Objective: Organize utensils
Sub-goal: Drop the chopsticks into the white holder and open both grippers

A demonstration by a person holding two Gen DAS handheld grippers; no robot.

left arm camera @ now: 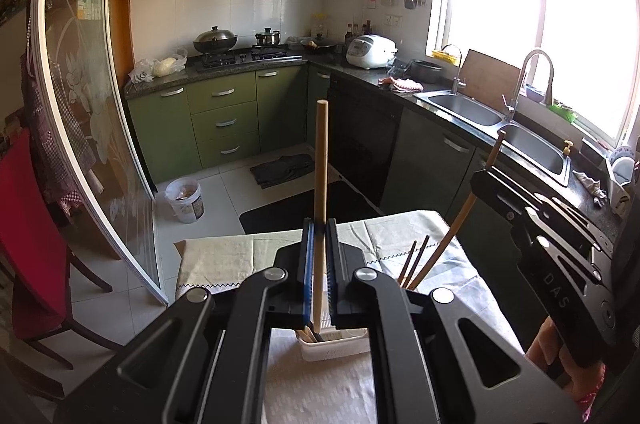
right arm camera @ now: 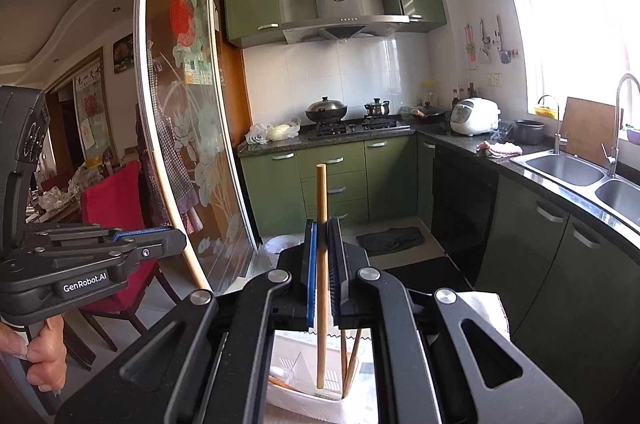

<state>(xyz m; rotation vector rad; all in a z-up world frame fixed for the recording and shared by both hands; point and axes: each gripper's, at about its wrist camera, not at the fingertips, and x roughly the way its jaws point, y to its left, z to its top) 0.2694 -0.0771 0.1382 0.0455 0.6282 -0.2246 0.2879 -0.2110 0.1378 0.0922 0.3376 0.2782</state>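
In the left wrist view my left gripper [left arm camera: 320, 226] is shut on a pale wooden chopstick [left arm camera: 321, 160], held upright between the blue pads. Its lower end hangs over a white slotted basket [left arm camera: 336, 346] holding a few more sticks. To the right, my right gripper [left arm camera: 482, 178] grips another chopstick [left arm camera: 460, 220] that leans over two dark chopsticks [left arm camera: 414, 260]. In the right wrist view the right gripper [right arm camera: 322, 226] is shut on an upright chopstick [right arm camera: 321, 192] above the white basket [right arm camera: 296, 394], beside other sticks [right arm camera: 350, 360]. The left gripper [right arm camera: 180, 238] shows at the left edge, its jaws together.
The table carries a pale cloth [left arm camera: 224, 260] with a zigzag hem. A red chair [left arm camera: 32, 224] and a glass sliding door [left arm camera: 88, 104] stand on the left. Green kitchen cabinets [left arm camera: 224, 120], a stove and a double sink [left arm camera: 468, 108] lie beyond. A hand [right arm camera: 44, 356] holds the left gripper's handle.
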